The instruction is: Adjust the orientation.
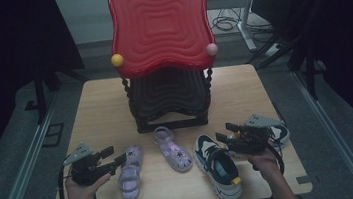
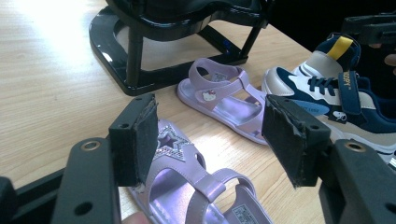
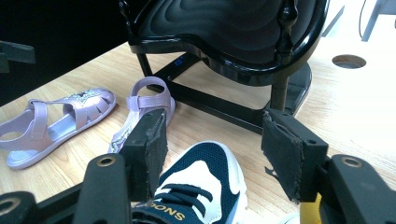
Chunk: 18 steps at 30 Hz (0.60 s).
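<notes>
Jaws of the left gripper (image 1: 113, 155) and right gripper (image 1: 223, 132) are held wide, gripping nothing. The two-tier red-and-black plastic rack (image 1: 163, 55) stands unloaded; navy-white sneaker (image 1: 218, 165) and lilac star sandal (image 1: 130, 171) lie near, unlifted.

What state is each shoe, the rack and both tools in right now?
Left tool: open, over left sandal.
Right tool: open, over near sneaker.
Left sandal: flat on table.
Right sandal: flat, untouched.
Near sneaker: upright on table.
Far sneaker: behind right tool.
Rack: standing, shelves bare.
</notes>
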### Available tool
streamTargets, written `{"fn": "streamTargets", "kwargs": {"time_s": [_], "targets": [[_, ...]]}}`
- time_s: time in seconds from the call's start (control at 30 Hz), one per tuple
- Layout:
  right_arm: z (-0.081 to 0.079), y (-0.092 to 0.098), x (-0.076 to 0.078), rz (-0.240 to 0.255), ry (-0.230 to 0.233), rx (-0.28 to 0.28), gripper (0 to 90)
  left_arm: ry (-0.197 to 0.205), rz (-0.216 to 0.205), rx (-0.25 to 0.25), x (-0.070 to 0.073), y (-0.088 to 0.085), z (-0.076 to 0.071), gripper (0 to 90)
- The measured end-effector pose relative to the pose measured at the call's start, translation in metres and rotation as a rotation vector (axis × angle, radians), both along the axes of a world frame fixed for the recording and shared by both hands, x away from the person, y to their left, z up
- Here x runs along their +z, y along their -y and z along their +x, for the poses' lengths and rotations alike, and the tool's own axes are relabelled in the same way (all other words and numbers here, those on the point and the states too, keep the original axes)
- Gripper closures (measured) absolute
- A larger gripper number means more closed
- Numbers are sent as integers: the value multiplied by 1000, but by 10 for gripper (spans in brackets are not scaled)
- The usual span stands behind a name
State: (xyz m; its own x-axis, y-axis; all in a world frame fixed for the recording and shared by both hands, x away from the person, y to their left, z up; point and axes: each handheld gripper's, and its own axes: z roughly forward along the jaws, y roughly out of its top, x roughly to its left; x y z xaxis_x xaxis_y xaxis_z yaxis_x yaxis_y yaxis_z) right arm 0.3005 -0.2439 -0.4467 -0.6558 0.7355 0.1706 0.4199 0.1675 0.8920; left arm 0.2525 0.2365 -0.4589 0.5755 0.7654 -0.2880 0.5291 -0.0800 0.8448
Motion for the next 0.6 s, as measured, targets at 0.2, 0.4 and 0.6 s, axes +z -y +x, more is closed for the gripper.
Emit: {"fn": "streamTargets", "kwargs": {"time_s": [0.2, 0.4, 0.6], "targets": [[1, 2, -3, -10, -10, -12, 410, -10, -3, -1, 2, -2, -2, 415], [1, 0, -5, -20, -20, -18, 410, -24, 10, -19, 3, -2, -4, 477], [1, 0, -6, -26, -25, -23, 410, -59, 38, -38, 1, 2, -4, 500]]}}
